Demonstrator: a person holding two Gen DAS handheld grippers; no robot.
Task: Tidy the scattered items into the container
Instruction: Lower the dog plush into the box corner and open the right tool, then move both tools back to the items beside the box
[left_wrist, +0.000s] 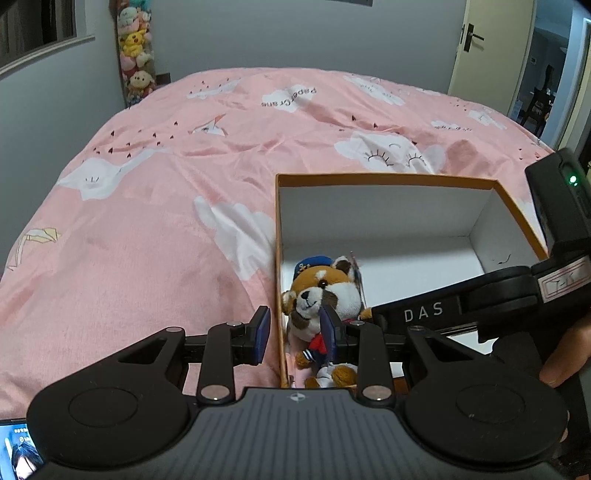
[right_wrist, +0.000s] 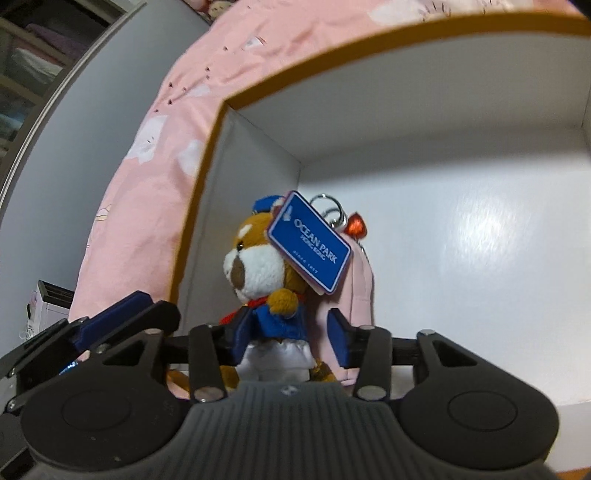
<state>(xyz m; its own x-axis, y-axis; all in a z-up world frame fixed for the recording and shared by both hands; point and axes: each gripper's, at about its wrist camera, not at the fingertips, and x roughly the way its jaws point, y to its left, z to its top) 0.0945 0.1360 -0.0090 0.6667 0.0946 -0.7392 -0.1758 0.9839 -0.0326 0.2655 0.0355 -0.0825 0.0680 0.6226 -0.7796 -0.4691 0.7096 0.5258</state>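
Plush raccoon (right_wrist: 271, 295) sits in box (right_wrist: 424, 122) corner between right gripper (right_wrist: 291, 332)'s parted jaws — soft, light, squashy, grab the torso, not the tag (right_wrist: 309, 242) — left gripper (left_wrist: 295, 332) narrow, straddling box wall.

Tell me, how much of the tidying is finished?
Done: the plush toy sits inside the box, against its left wall. In hand: the right gripper is open around the toy, letting go; the left gripper straddles the box wall. Left: no other loose items show on the bedspread.
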